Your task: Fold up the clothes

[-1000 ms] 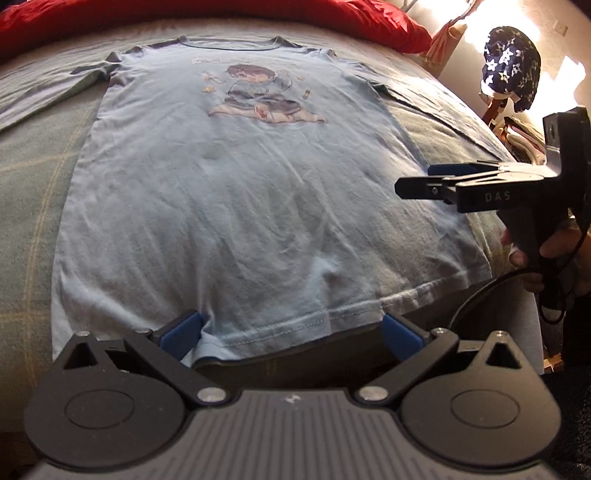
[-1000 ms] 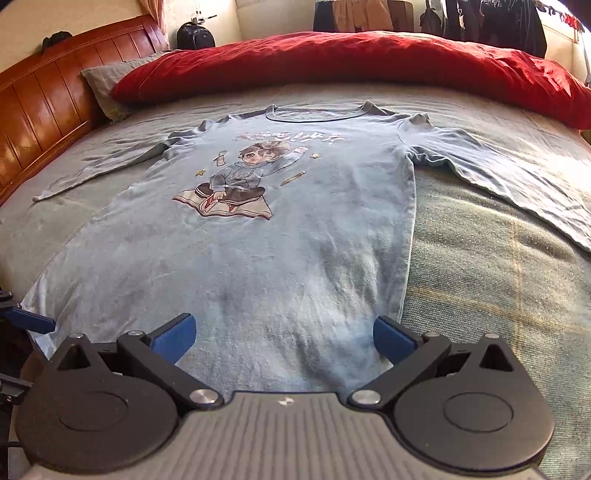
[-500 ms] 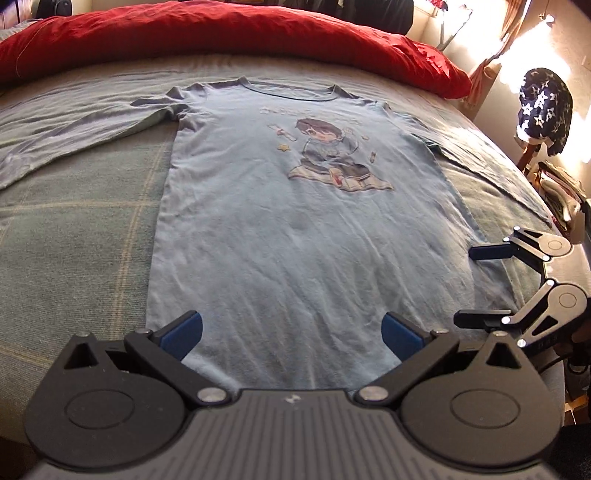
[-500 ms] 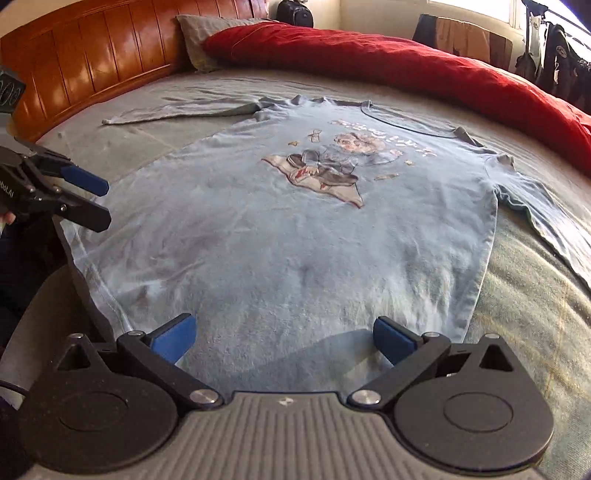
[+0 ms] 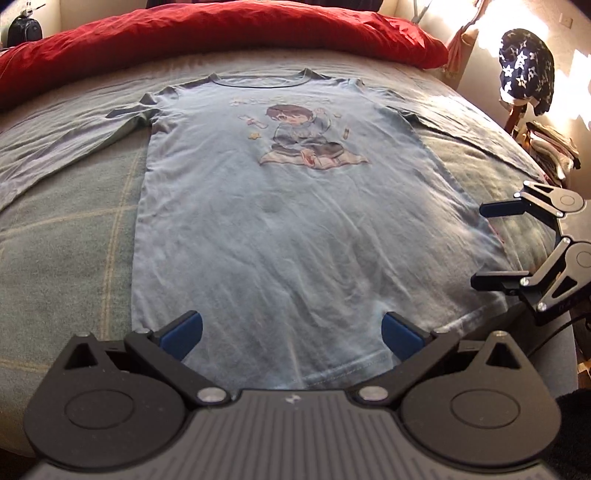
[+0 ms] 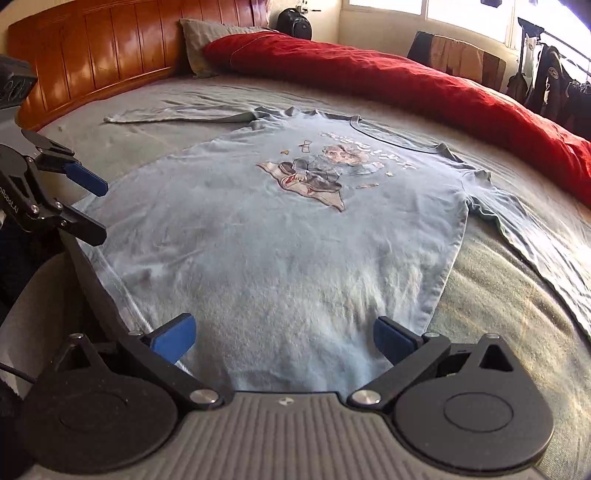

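Flat across the grey bed cover [image 5: 66, 236]: pale blue long-sleeved shirt [image 5: 295, 229], print side up, sleeves spread, collar toward the red duvet [image 5: 221, 33]. Left gripper [image 5: 291, 334] at the hem, pads wide apart, empty; right gripper [image 6: 282, 338] near the hem's other corner, likewise spread wide, gripping nothing.

The left gripper [image 5: 291, 332] fills the lower frame of its own view, its 2 blue-padded jaws spread wide. The right gripper [image 5: 484, 245] sits at the right edge there, jaws likewise apart.
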### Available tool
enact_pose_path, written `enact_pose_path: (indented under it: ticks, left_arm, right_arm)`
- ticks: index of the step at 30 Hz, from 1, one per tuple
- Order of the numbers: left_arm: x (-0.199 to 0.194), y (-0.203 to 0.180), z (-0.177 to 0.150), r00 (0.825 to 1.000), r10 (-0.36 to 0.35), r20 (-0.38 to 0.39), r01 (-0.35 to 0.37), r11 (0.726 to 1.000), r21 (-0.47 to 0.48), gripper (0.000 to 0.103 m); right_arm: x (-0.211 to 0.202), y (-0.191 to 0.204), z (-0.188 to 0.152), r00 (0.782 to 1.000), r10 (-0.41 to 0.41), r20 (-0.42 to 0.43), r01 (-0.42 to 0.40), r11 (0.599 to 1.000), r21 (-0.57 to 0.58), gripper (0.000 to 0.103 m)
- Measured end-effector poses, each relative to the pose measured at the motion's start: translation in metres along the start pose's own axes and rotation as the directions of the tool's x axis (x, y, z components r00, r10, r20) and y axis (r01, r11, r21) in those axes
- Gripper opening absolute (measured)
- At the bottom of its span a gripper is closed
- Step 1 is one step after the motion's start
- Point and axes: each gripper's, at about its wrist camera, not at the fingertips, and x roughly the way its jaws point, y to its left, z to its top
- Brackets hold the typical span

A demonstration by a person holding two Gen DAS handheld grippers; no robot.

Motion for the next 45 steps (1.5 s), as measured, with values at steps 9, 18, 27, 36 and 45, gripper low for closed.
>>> enact_pose_path:
  ticks: [9, 18, 27, 36, 45]
  left_arm:
    - [0.013, 0.013, -0.022, 0.999, 0.033, -0.010, -0.033, 0.999, 0.003, 0.102]
    - [0.008, 0.052, 0.051, 0.999, -0.007, 0.054, 0.010, 0.998, -0.063, 0.102]
    - [0.074, 0.087, 0.176, 0.997, -0.057, 0.047, 0.063, 0.987, -0.150, 0.102]
    - [0.159, 0.115, 0.222, 0.997, -0.071, -0.026, 0.062, 0.966, -0.252, 0.102]
    - [0.146, 0.135, 0.209, 0.999, 0.000, -0.041, -0.012, 0.959, -0.284, 0.102]
  right_arm:
    - [0.030, 0.001, -0.010, 0.999, -0.034, -0.034, 0.037, 0.995, 0.088, 0.103]
    - [0.030, -0.002, 0.023, 0.998, -0.050, -0.033, 0.053, 0.992, 0.118, 0.103]
    - [0.091, -0.033, 0.118, 0.998, 0.041, -0.044, -0.036, 0.992, 0.119, 0.103]
    - [0.126, -0.052, 0.110, 0.985, 0.170, -0.028, -0.165, 0.975, 0.146, 0.103]
    - [0.121, -0.065, 0.108, 0.984, 0.173, -0.041, -0.162, 0.968, 0.193, 0.103]
